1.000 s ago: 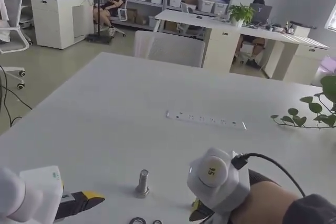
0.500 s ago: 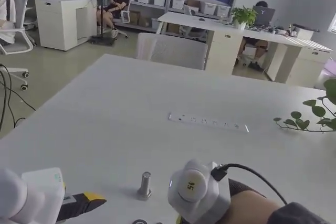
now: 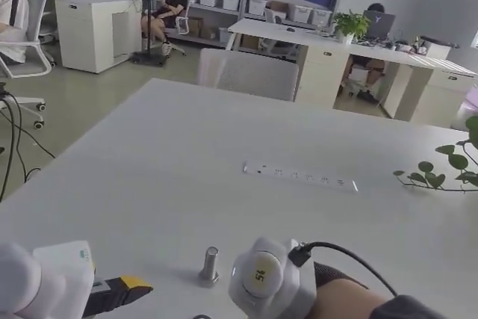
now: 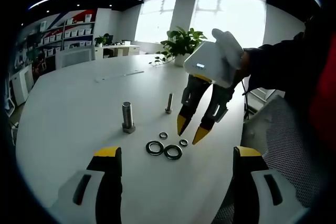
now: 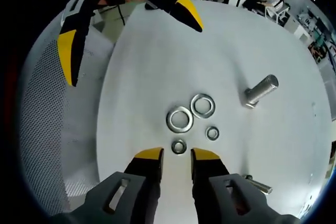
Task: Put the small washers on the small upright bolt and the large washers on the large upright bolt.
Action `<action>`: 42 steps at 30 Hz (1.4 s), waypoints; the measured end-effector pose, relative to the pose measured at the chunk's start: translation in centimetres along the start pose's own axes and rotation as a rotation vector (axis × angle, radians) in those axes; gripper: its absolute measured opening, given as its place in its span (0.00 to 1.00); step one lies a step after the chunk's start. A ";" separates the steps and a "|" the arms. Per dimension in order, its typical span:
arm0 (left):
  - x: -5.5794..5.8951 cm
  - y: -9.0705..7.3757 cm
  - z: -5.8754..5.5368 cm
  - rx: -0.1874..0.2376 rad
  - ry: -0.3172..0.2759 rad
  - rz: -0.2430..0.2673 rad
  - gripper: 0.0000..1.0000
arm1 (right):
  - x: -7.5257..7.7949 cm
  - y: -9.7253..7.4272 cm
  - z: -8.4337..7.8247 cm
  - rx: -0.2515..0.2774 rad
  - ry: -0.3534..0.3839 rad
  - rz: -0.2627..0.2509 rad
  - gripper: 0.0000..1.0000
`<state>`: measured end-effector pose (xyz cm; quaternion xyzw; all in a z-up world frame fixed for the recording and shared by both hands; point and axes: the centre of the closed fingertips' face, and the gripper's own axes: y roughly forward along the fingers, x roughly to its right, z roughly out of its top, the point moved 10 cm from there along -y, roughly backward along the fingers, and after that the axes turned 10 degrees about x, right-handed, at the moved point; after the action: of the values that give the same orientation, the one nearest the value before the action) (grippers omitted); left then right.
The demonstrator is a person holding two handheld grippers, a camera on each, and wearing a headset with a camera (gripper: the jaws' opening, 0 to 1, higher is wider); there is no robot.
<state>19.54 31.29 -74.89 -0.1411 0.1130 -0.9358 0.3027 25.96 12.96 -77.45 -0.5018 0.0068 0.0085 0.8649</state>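
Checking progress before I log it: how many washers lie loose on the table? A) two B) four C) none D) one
B: two large washers and two small washers lie flat on the table, with the large bolt and small bolt both bare.

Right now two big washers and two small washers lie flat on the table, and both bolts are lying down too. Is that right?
Not quite. The big washers and small washers do lie flat on the table, but the bolts are not lying down. The left gripper view shows the big bolt and the small bolt both standing upright.
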 end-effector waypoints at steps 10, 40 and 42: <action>-0.1 0.0 0.0 0.002 -0.002 0.004 0.87 | 0.1 0.5 -0.2 -0.012 -0.012 -0.002 0.20; -0.3 -0.2 -0.4 0.008 -0.011 0.009 0.87 | 0.4 1.1 0.0 -0.023 -0.049 -0.023 0.15; -0.4 -0.2 -0.4 0.010 -0.013 0.009 0.87 | 0.4 1.0 -0.1 -0.019 -0.046 -0.021 0.15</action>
<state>19.60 31.70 -75.25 -0.1452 0.1071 -0.9340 0.3083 26.38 13.40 -78.41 -0.5097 -0.0184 0.0108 0.8601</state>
